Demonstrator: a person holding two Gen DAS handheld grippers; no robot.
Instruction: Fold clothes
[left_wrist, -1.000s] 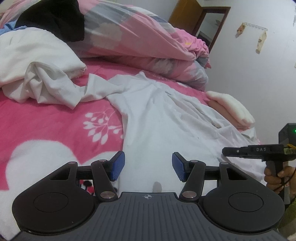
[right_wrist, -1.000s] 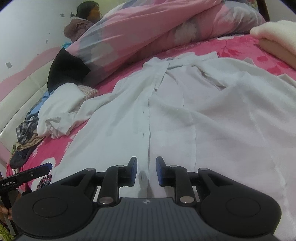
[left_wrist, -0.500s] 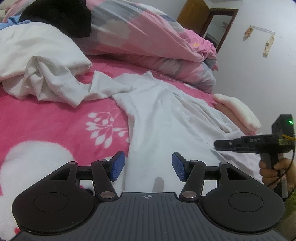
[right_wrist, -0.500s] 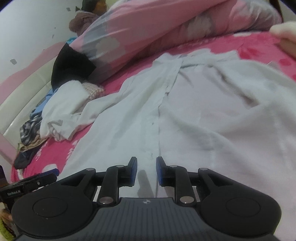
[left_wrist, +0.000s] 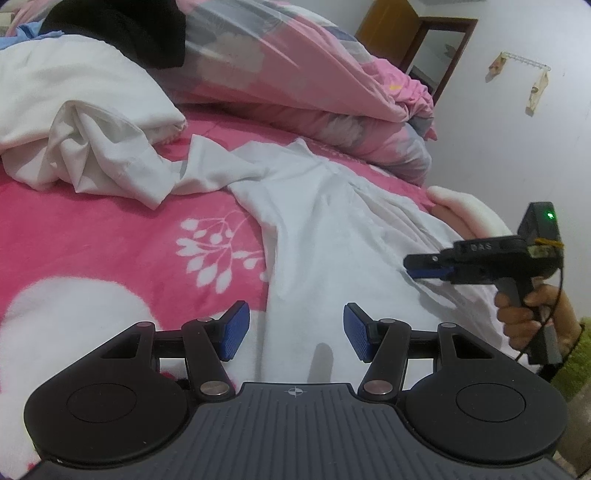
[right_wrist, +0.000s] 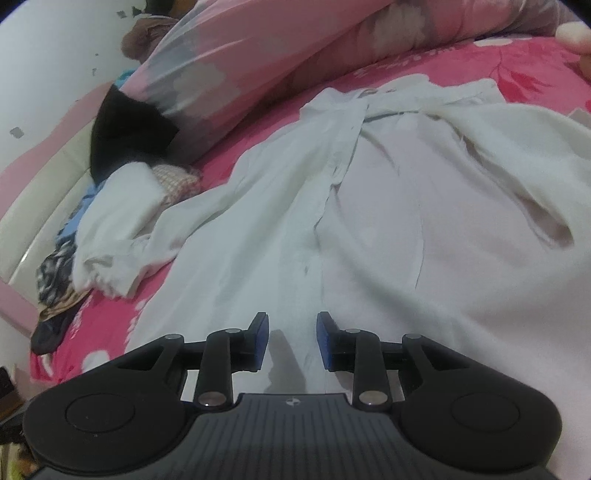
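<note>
Left gripper (left_wrist: 295, 334): its two blue-padded fingers stand wide apart, holding nothing, low over the near hem of the white shirt (left_wrist: 332, 236).
Right gripper (right_wrist: 291, 341): its two blue pads stand apart with a narrower gap, empty, straddling the shirt's button placket just above the cloth; in the left wrist view the same tool (left_wrist: 424, 267) shows side-on, tips near the shirt's right edge.
Hand (left_wrist: 532, 314): one in sight, wrapped around the right gripper's handle, with a green sleeve cuff at the frame edge.
White shirt (right_wrist: 369, 221): one garment spread front-up on the bed, collar at the far end, placket running toward the right camera; one sleeve trails off toward the white pile, the other lies bunched along the far right side.
Bedsheet (left_wrist: 110, 236): one, pink with white leaf and blotch prints, under everything.
Duvet (left_wrist: 295, 74): one bulky roll, pink and grey floral, lying across the far side of the bed beyond the collar.
White pile (left_wrist: 74, 122): one crumpled heap of white cloth left of the shirt, touching its trailing sleeve.
Black garment (right_wrist: 125, 133): one, draped over the duvet's end above the white pile.
Mixed clothes (right_wrist: 59, 280): a small heap of patterned and blue pieces at the bed's edge; the count cannot be told.
Cream folded cloth (left_wrist: 465, 210): one stack, right of the shirt.
</note>
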